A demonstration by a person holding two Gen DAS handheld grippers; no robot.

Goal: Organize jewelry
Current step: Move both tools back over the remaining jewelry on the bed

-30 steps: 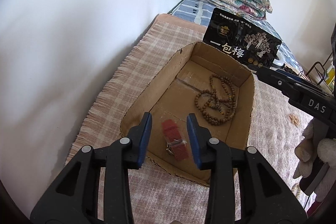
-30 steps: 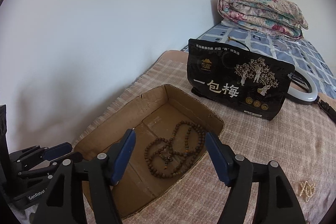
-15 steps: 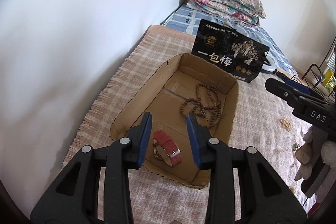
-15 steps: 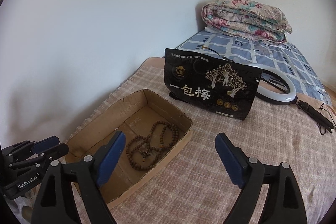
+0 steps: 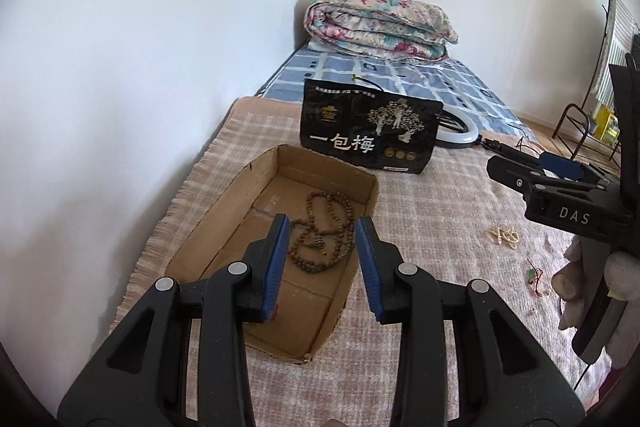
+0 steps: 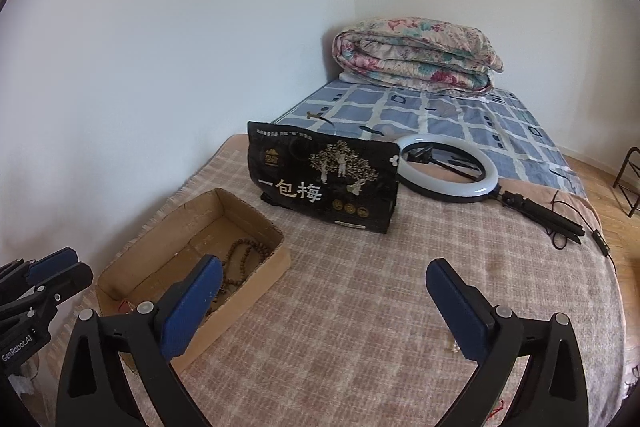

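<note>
An open cardboard box (image 5: 224, 211) lies on the plaid blanket by the wall; it also shows in the right wrist view (image 6: 248, 211). A brown wooden bead necklace (image 5: 324, 231) lies in it, partly seen in the right wrist view (image 6: 244, 255). My left gripper (image 5: 322, 267) is open and empty above the box's near half. The red strap is hidden behind its fingers. A pale bead piece (image 5: 505, 235) and a small green and red charm (image 5: 534, 275) lie on the blanket to the right. My right gripper (image 6: 324, 307) is wide open and empty over the blanket.
A black snack bag (image 5: 368, 131) stands behind the box. A ring light (image 6: 448, 167) with its stand lies past the bag. A folded floral quilt (image 6: 416, 55) sits at the bed's far end. The white wall runs along the left.
My left gripper has pulled back and tilted up, leaving the red strap in the box. My right gripper has opened wider and moved right, away from the box.
</note>
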